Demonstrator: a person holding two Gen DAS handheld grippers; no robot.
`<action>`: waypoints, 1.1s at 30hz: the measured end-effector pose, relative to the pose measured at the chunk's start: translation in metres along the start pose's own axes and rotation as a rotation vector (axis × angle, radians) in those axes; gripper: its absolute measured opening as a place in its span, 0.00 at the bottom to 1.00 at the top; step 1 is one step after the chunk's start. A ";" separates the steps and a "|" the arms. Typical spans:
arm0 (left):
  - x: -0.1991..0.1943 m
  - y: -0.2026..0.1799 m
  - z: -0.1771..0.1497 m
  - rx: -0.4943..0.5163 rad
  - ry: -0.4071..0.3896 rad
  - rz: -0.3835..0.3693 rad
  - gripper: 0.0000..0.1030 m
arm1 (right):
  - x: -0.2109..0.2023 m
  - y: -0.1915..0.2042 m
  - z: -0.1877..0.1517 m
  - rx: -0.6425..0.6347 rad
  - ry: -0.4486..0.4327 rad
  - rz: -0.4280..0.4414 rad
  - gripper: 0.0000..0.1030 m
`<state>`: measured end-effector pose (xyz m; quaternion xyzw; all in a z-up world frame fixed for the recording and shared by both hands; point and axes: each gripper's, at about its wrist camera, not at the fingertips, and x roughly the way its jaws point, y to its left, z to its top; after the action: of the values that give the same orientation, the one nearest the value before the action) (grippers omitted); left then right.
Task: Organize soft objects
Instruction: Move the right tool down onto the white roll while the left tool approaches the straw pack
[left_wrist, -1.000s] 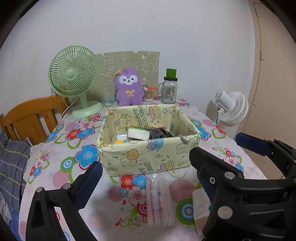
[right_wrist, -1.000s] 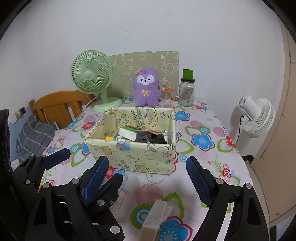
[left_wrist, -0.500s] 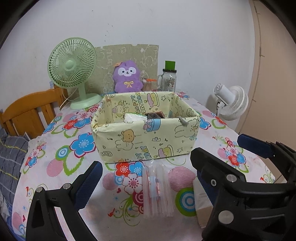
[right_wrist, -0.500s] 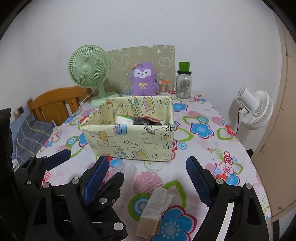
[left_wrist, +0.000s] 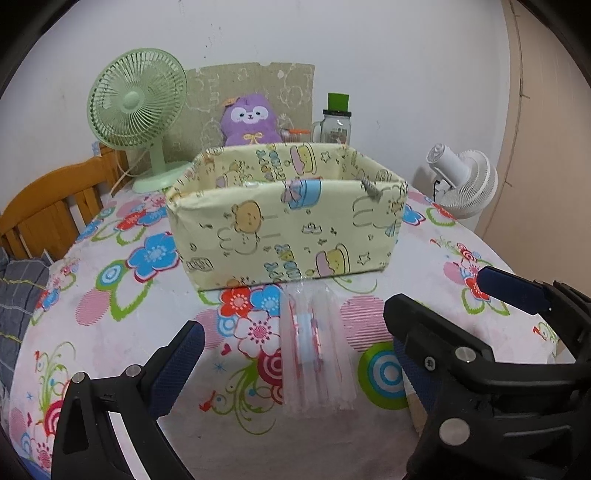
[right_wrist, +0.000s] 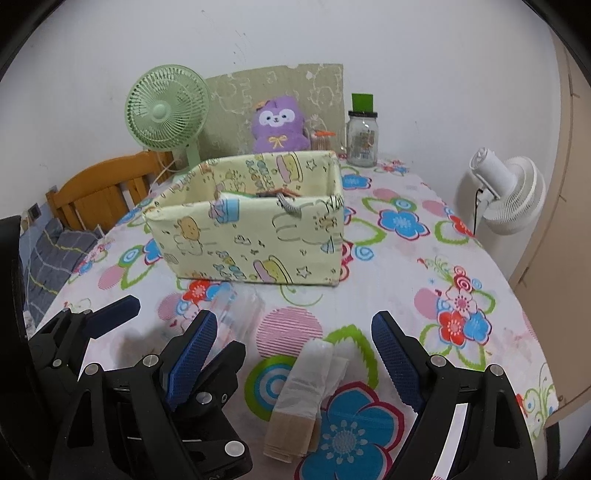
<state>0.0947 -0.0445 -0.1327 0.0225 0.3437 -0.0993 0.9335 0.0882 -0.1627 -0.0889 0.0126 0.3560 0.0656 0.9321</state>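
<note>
A: Biggest thing first. The round counter (right_wrist: 424, 295) under a floral-print cloth carries everything. Mid-counter stands the pale yellow fabric storage box printed with cartoon bears (right_wrist: 251, 236), open-topped, some items already inside; what exactly, hard to say from this low angle.

B: And the soft things not yet stored?

A: Two, both on the cloth in front of the box. The clear plastic packet with a pink-and-blue label inside (left_wrist: 314, 347) lies lengthwise, its far end just short of the box wall. To its right, the folded beige stocking in a translucent wrapper (right_wrist: 310, 395) lies well clear of the box.

B: Gripper state?

A: The right gripper (right_wrist: 291, 354) stands wide open, nothing between its blue pads, the stocking directly ahead and below. The left gripper (left_wrist: 295, 358) looks open too, with the packet lying in its gap but not pinched; its right finger sits partly behind the other tool, so I hedge a little there.

B: How to take the step well?

A: I judge the pickup of the stocking is in hand. Straddle it across its narrow width and close low, so the pads catch fabric and not just slippery wrapper. Lift clear of the box rim before carrying over; a limp end could snag the near wall. Keep the two tools apart, since they crowd each other.
</note>
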 end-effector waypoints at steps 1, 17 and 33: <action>0.002 0.000 -0.002 0.000 0.006 -0.003 1.00 | 0.002 -0.001 -0.002 0.004 0.005 0.003 0.85; 0.014 -0.007 -0.018 0.034 0.066 -0.017 1.00 | 0.019 -0.012 -0.019 0.040 0.062 -0.035 0.81; 0.027 -0.018 -0.025 0.074 0.120 -0.017 0.99 | 0.041 -0.013 -0.026 0.055 0.162 -0.027 0.57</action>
<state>0.0950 -0.0639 -0.1687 0.0600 0.3953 -0.1184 0.9089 0.1030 -0.1706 -0.1363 0.0280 0.4321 0.0442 0.9003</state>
